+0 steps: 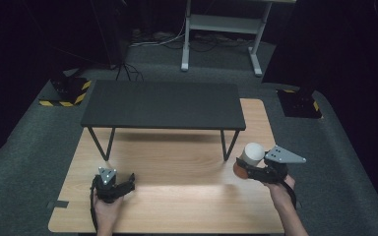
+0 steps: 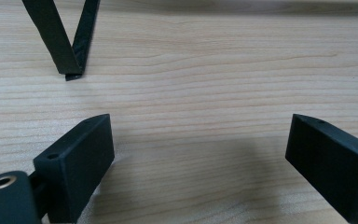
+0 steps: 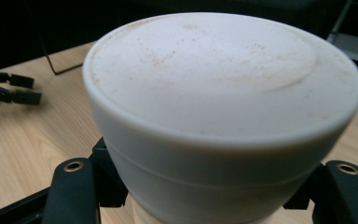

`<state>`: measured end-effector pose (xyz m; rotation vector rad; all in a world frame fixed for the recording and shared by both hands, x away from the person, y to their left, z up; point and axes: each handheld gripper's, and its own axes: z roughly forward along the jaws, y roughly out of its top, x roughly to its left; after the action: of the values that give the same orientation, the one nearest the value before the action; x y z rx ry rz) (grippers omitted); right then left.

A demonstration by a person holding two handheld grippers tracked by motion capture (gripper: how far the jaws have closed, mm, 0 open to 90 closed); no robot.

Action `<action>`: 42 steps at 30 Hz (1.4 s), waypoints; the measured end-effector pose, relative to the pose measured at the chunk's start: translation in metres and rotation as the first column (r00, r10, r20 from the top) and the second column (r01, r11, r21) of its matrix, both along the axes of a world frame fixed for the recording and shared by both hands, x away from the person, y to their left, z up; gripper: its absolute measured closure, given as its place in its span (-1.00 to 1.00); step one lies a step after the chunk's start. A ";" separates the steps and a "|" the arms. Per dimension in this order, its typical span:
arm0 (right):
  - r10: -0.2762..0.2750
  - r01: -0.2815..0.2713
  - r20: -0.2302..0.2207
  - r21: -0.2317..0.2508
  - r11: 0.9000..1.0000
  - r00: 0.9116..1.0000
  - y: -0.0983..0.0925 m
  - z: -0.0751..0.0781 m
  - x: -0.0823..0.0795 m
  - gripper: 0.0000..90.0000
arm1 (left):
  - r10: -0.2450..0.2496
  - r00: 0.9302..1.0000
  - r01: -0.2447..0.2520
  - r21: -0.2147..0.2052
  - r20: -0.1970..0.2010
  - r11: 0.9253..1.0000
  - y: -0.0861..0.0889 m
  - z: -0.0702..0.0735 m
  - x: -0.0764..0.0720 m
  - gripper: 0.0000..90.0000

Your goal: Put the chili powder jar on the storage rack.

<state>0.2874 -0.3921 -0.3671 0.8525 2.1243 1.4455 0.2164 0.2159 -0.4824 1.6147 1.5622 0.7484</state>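
High view: a white-capped cup (image 1: 254, 153) with an orange base stands near the wooden table's (image 1: 167, 206) right edge, pinched between the jaws of the right gripper (image 1: 248, 169), beside the black shelf's (image 1: 162, 104) right leg. Right gripper view: the cap (image 3: 214, 79) sits between both jaws. Left gripper (image 2: 200, 154), jaws spread wide over bare wood, rests near the shelf's left leg (image 2: 65, 42).

No text, label, brand or number can be read anywhere in these pictures; the one sign-like marking is the yellow-and-black hazard striping on the two floor plates (image 1: 66, 93) at the far left and (image 1: 301, 104) far right of the worktop (image 1: 177, 206).
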 end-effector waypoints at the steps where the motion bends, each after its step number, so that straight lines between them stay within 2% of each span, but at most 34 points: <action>1: 0.009 -0.009 0.000 0.004 1.000 1.000 0.000 0.005 0.002 -0.24 | 0.000 1.000 0.000 -0.001 0.000 1.000 0.000 0.000 0.000 -0.82; 2: 0.009 -0.009 0.000 0.004 1.000 1.000 0.000 0.005 0.002 -0.24 | 0.000 1.000 0.000 -0.001 0.000 1.000 0.000 0.000 0.000 -0.82; 3: 0.028 -0.028 0.006 0.009 1.000 1.000 0.002 0.014 0.006 -0.24 | 0.001 1.000 -0.001 -0.002 0.002 1.000 0.000 0.000 0.000 -0.82; 10: 0.123 -0.123 0.025 0.025 0.992 0.992 0.003 0.048 0.022 -0.24 | -0.001 1.000 0.001 -0.011 0.008 1.000 0.002 -0.001 -0.001 -0.82; 12: 0.129 -0.130 0.029 0.027 0.991 0.991 0.004 0.053 0.024 -0.24 | -0.002 1.000 0.002 -0.014 0.009 1.000 0.002 -0.001 -0.001 -0.82; 13: 0.135 -0.136 0.038 0.028 0.990 0.990 0.007 0.063 0.028 -0.24 | -0.002 1.000 0.002 -0.015 0.010 1.000 0.002 -0.001 -0.001 -0.82; 14: 0.135 -0.136 0.038 0.028 0.990 0.990 0.007 0.063 0.028 -0.24 | -0.002 1.000 0.002 -0.015 0.010 1.000 0.002 -0.001 -0.001 -0.82; 15: 0.140 -0.142 0.048 0.026 0.990 0.989 0.011 0.075 0.033 -0.24 | -0.002 1.000 0.002 -0.015 0.010 1.000 0.002 -0.001 -0.001 -0.82; 16: 0.141 -0.142 0.052 0.027 0.989 0.989 0.012 0.080 0.036 -0.24 | -0.002 1.000 0.002 -0.015 0.011 1.000 0.002 -0.001 -0.001 -0.82; 24: 0.120 -0.119 0.053 -0.018 0.993 0.991 0.037 0.110 0.057 -0.23 | -0.004 1.000 0.004 -0.022 0.018 1.000 0.004 -0.002 -0.002 -0.82; 28: 0.106 -0.107 0.045 0.017 0.994 0.993 0.045 0.115 0.069 -0.23 | -0.003 1.000 0.003 -0.024 0.020 1.000 0.004 -0.002 -0.003 -0.82; 32: 0.080 -0.081 0.042 0.023 0.996 0.996 0.057 0.121 0.078 -0.23 | -0.002 1.000 0.003 -0.027 0.021 1.000 0.005 -0.002 -0.003 -0.82; 38: 0.040 -0.041 0.049 0.013 0.999 0.998 0.072 0.128 0.087 -0.23 | -0.002 1.000 0.002 -0.026 0.022 1.000 0.005 -0.002 -0.003 -0.82; 42: -0.009 0.010 0.051 -0.005 1.000 0.999 0.088 0.131 0.096 -0.23 | -0.002 1.000 0.002 -0.027 0.022 1.000 0.005 -0.002 -0.003 -0.82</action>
<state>0.3836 -0.3040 -0.2357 0.8142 2.0834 1.4408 0.2133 0.2208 -0.4845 1.5827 1.5482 0.7386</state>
